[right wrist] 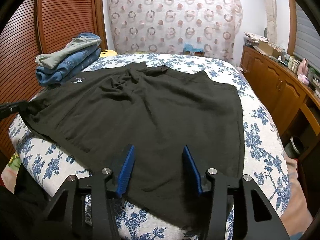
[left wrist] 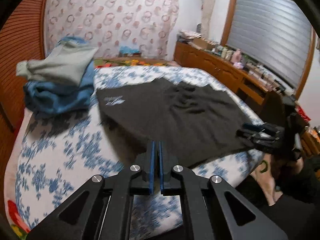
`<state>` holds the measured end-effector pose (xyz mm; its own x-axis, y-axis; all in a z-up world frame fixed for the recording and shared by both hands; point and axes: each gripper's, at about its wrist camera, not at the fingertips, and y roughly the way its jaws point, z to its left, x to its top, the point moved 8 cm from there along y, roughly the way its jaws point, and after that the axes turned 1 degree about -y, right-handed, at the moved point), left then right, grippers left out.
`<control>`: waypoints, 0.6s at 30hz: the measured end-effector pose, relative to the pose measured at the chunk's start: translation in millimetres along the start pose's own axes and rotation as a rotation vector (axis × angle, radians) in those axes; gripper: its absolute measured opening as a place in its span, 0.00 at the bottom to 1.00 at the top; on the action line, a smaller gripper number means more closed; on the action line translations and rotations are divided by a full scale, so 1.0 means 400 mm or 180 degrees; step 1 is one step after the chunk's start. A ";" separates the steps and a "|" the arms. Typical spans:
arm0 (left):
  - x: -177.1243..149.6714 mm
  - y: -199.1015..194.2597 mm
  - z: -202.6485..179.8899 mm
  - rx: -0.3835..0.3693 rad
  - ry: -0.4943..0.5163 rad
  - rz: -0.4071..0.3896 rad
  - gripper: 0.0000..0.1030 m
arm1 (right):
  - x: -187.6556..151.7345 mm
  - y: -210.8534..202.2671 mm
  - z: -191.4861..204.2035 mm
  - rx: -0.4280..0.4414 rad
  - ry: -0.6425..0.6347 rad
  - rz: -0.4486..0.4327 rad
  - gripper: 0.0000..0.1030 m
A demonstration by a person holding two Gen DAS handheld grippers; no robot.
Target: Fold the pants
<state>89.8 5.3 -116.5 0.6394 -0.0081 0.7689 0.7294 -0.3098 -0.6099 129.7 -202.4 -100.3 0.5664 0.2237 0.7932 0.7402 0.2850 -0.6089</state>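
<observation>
Right gripper (right wrist: 158, 170): nearest the lens, blue pads spread wide apart, hovering over the near hem of the pants, gripping nothing.
Pants (right wrist: 144, 110): black, spread across the floral bedspread (right wrist: 260, 140), white logo toward the far left, wrinkles bunched near the far edge.
Left gripper (left wrist: 156, 156): pads nearly together with a thin gap; fabric edge sits right at the tips, though I can't tell if any cloth is pinched. In the right wrist view it sits at the pants' left corner (right wrist: 22, 106).
Step (my read): take two corners and start the first fold.
Do it well: right pads straddle the hem fully before closing, catch both layers. Lift both corners together and keep the edge taut so the far wrinkles pull flat.
Risk: single-layer grab, or dragging the bedspread along.
Clearance: stacked jeans (right wrist: 70, 66) at the far left, just beside the pants; fold away from them.
</observation>
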 end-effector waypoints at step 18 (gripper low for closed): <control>0.179 0.065 -0.149 -0.0346 0.0440 -0.0125 0.04 | 0.013 -0.015 -0.021 -0.0008 0.0046 -0.0083 0.50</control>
<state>140.2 -60.0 -65.9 0.5660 -0.1224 0.8153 0.7177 -0.4135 -0.5603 131.4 -210.8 -92.6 0.5520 0.2027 0.8088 0.7558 0.2882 -0.5880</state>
